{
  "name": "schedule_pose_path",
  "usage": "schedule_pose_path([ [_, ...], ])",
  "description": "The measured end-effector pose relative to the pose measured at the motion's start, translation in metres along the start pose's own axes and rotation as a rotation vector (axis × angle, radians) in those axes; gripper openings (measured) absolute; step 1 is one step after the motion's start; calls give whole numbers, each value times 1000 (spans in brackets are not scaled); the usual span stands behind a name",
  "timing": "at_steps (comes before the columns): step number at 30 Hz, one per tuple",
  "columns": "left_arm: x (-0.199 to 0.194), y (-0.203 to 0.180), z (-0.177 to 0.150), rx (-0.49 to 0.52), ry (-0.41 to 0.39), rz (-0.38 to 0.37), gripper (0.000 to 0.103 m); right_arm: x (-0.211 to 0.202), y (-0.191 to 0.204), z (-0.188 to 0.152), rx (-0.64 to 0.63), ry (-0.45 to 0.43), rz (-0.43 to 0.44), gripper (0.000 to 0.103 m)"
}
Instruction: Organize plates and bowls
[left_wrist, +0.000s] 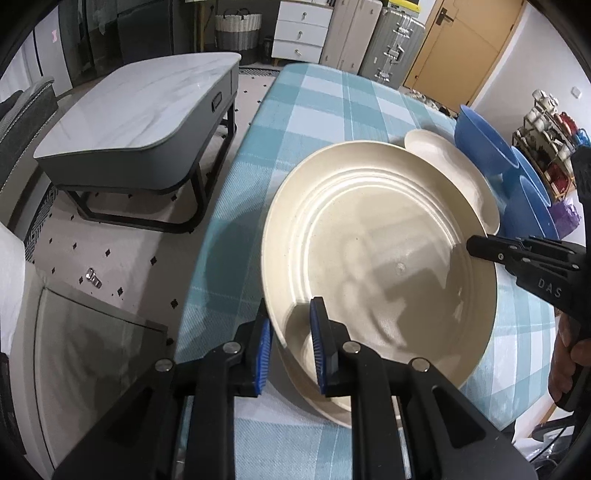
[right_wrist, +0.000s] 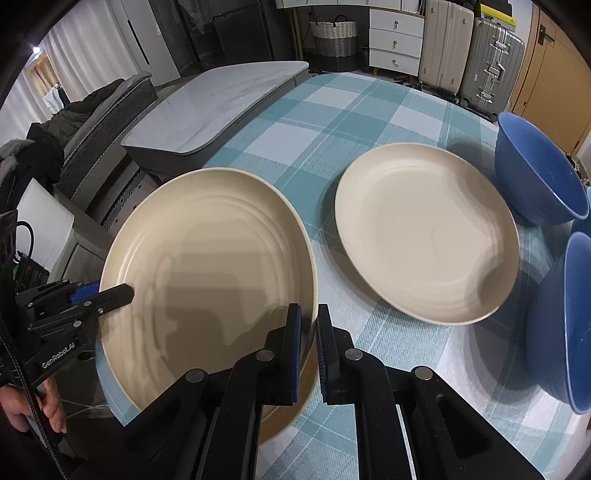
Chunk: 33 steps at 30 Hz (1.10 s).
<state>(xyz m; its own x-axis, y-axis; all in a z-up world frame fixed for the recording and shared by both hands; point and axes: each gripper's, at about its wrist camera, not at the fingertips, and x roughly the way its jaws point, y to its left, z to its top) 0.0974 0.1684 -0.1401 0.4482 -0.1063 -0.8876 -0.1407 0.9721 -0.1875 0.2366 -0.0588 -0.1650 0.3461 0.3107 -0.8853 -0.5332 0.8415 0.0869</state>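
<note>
A large cream plate (left_wrist: 380, 258) (right_wrist: 210, 266) is held slightly above another cream plate (left_wrist: 325, 402) whose rim shows beneath it, near the table's left edge. My left gripper (left_wrist: 291, 343) straddles its near rim, jaws closed on it; it also shows in the right wrist view (right_wrist: 110, 295). My right gripper (right_wrist: 308, 350) clamps the opposite rim, and shows in the left wrist view (left_wrist: 480, 247). A second cream plate (right_wrist: 424, 236) (left_wrist: 454, 170) lies flat further along. Blue bowls (right_wrist: 535, 173) (right_wrist: 561, 325) (left_wrist: 484, 144) stand at the right.
The table wears a blue-and-white checked cloth (right_wrist: 332, 122). A grey marble-topped coffee table (left_wrist: 140, 122) stands beyond the left edge. Suitcases (right_wrist: 491, 62), a white drawer unit (right_wrist: 395, 37) and a basket (right_wrist: 334, 40) are at the back wall.
</note>
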Motion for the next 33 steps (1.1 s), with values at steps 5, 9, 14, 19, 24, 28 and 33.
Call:
schedule_pose_path([
  [5, 0, -4, -6, 17, -1, 16, 16, 5, -4, -5, 13, 14, 22, 8],
  [9, 0, -6, -8, 23, -6, 27, 17, 5, -3, -11, 6, 13, 18, 8],
  [14, 1, -8, -8, 44, -8, 44, 17, 3, -3, -14, -5, 10, 18, 8],
  [19, 1, -10, -11, 60, -12, 60, 17, 2, 2, -19, -35, 12, 2, 8],
  [24, 4, -10, -13, 65, 6, 66, 18, -1, 3, -21, -44, 10, 4, 8],
  [28, 11, -13, -18, 86, 28, 83, 19, -2, 6, -25, -67, 10, -13, 8],
  [33, 10, -16, -21, 106, 23, 104, 19, -1, 4, -30, -61, 17, -13, 8],
])
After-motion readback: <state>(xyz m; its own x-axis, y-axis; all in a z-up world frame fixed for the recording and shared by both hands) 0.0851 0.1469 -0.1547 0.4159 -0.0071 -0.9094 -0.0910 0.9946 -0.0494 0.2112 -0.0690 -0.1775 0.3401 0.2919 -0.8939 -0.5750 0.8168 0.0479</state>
